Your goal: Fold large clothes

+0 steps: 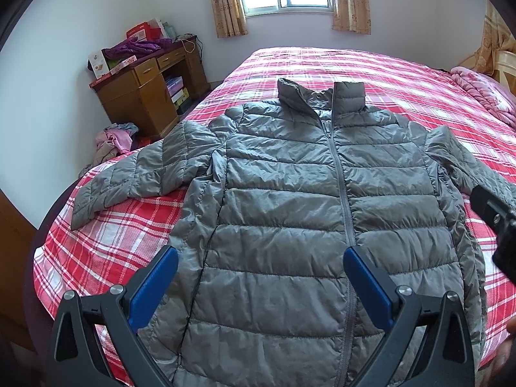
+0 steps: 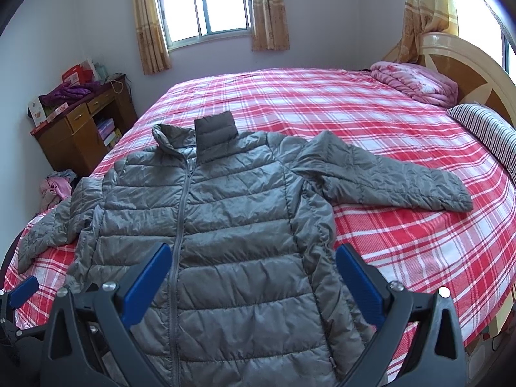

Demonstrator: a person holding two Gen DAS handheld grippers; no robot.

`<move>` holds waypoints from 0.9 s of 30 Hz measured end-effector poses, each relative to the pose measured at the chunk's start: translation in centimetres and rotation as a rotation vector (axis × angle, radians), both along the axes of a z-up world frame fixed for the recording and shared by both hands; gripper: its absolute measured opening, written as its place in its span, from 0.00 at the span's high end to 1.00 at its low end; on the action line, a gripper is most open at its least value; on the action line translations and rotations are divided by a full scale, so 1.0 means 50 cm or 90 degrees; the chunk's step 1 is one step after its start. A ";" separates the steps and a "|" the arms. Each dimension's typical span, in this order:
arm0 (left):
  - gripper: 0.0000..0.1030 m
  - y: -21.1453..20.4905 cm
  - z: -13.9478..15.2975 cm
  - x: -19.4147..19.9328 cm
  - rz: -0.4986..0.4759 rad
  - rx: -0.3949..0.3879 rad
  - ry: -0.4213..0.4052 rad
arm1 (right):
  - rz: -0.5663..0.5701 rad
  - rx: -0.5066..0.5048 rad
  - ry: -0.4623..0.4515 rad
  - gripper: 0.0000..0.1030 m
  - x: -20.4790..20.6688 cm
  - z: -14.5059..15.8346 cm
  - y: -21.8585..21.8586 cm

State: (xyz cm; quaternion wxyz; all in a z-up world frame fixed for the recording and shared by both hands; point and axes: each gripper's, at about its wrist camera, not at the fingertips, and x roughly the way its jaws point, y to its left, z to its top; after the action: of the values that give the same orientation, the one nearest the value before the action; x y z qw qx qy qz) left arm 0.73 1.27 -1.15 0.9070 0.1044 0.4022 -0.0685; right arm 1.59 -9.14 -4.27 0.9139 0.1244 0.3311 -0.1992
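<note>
A grey quilted puffer jacket (image 1: 290,213) lies flat, zipped, front up on the bed, collar toward the window, both sleeves spread out to the sides. It also shows in the right wrist view (image 2: 232,225). My left gripper (image 1: 261,261) is open and empty, hovering above the jacket's lower left front. My right gripper (image 2: 253,258) is open and empty, above the jacket's lower right front. The right gripper's body (image 1: 496,222) shows at the right edge of the left wrist view, and a left fingertip (image 2: 24,290) shows at the left edge of the right wrist view.
The bed has a red and white plaid sheet (image 2: 403,245). A folded pink quilt (image 2: 416,84) and a striped pillow (image 2: 483,135) lie by the headboard (image 2: 467,58). A wooden desk (image 1: 142,93) with clutter stands left, with clothes on the floor (image 1: 113,142).
</note>
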 end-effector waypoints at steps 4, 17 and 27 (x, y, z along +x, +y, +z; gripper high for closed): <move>0.01 0.001 -0.005 0.005 0.001 -0.008 0.008 | -0.002 0.007 -0.002 0.00 0.001 0.001 -0.013; 0.01 -0.021 -0.019 0.046 -0.003 -0.008 0.021 | -0.018 0.012 -0.006 0.00 0.002 -0.005 -0.053; 0.01 -0.058 0.008 0.100 -0.010 -0.030 0.006 | -0.038 0.037 -0.053 0.13 0.006 0.043 -0.138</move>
State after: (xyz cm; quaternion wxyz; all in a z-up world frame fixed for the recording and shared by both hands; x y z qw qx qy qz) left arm 5.72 -1.64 -0.77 0.9068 0.0856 0.4037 -0.0857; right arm 1.91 -16.05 -2.14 0.9165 0.1690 0.2947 -0.2114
